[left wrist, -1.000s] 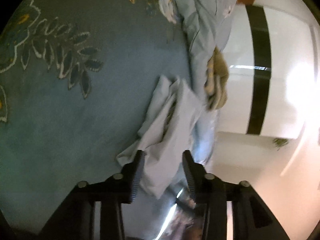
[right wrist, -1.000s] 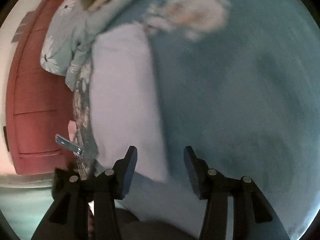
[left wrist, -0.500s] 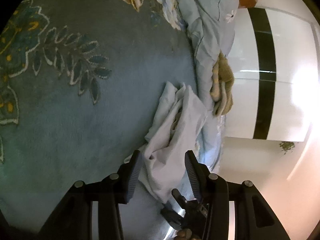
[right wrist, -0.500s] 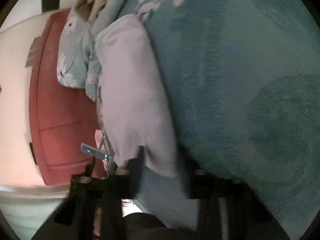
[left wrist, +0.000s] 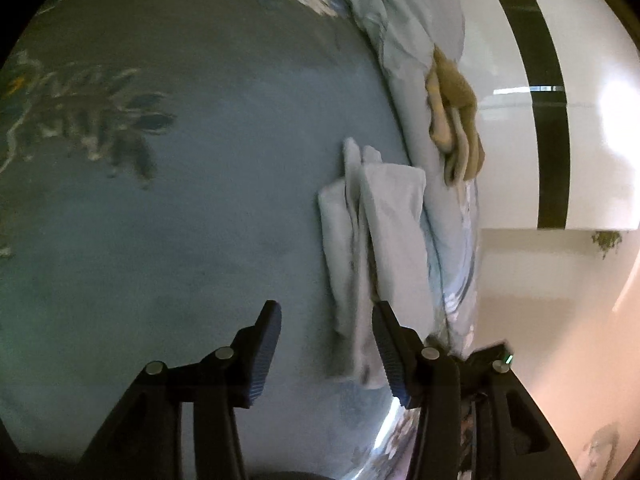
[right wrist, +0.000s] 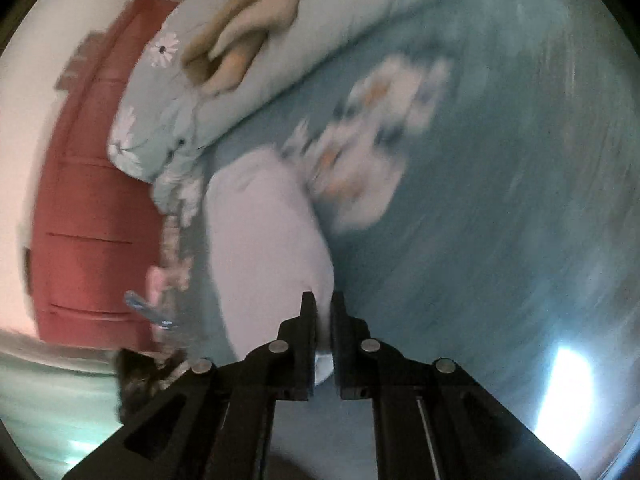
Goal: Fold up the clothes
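Observation:
A pale lilac garment (left wrist: 392,220) lies in a long folded strip on the teal flowered bedspread (left wrist: 200,220), close to the bed's right edge. My left gripper (left wrist: 326,312) hovers over its near end with the jaws opening. The cloth's near end lies between the fingers, beside the right finger (left wrist: 386,344), and neither pad presses on it. In the right wrist view the same garment (right wrist: 264,240) runs away from my right gripper (right wrist: 323,302), which is shut on its near corner. That view is blurred by motion.
A rolled light-blue daisy duvet (left wrist: 408,40) (right wrist: 192,120) lines the bed's edge, with a tan garment (left wrist: 456,120) (right wrist: 240,32) on it. Beyond the edge stand a white wardrobe with a black stripe (left wrist: 552,120) and a red cabinet (right wrist: 88,220).
My right gripper has shut on the garment's corner and pulled it along. The left gripper has shifted left and widened slightly; the cloth now lies straighter, by its right finger.

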A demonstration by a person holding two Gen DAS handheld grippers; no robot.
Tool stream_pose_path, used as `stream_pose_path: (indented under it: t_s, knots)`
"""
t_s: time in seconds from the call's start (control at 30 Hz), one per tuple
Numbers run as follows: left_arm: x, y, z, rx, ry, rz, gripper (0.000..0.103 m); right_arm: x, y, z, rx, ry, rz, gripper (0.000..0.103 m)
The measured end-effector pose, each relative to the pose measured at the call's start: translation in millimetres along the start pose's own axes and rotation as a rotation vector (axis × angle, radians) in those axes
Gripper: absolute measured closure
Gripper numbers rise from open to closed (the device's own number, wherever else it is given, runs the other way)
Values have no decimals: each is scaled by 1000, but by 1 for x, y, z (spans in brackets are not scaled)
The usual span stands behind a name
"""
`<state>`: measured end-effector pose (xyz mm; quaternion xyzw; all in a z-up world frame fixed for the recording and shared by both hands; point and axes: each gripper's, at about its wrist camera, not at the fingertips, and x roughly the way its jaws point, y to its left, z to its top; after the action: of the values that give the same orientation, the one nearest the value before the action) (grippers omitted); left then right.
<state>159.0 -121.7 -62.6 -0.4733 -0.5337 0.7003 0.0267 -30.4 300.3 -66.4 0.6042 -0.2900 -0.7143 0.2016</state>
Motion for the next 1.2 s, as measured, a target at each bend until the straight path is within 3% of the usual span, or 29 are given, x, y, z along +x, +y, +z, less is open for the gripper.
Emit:
stream_pose_path:
  t_s: [0.13, 0.27, 0.4, 0.47, 0.63, 0.8, 1.0, 1.03, 1.07, 1.2]
  knots:
    - [30, -31, 19, 79, 32, 27, 51, -8, -15, 55, -80, 22, -50, 96]
    - [64, -60, 41, 165, 53, 81, 47, 7, -19, 73, -46, 52, -37, 95]
    - [99, -74, 60, 226, 91, 164, 46, -3, -29, 60, -31, 8, -41, 90]
    - [109, -75, 66, 235, 91, 196, 46, -19, -38, 48, 3, -50, -32, 62]
    - [126, -71, 70, 253, 90, 251, 46, -23, -62, -10, 138, -148, 84, 52]
    - [127, -71, 71, 243, 82, 259, 46, -6, -78, -41, 281, -244, 112, 52]
    - [125, -71, 65, 249, 75, 267, 46, 4, -76, -23, 384, -313, 142, 54]
    - [124, -70, 64, 243, 75, 262, 46, 5, -74, -19, 382, -315, 142, 65]
    - [123, -68, 63, 235, 77, 253, 46, 8, -73, -16, 385, -307, 134, 87]
    - [119, -65, 58, 214, 102, 220, 46, 12, -74, -4, 401, -263, 118, 94]
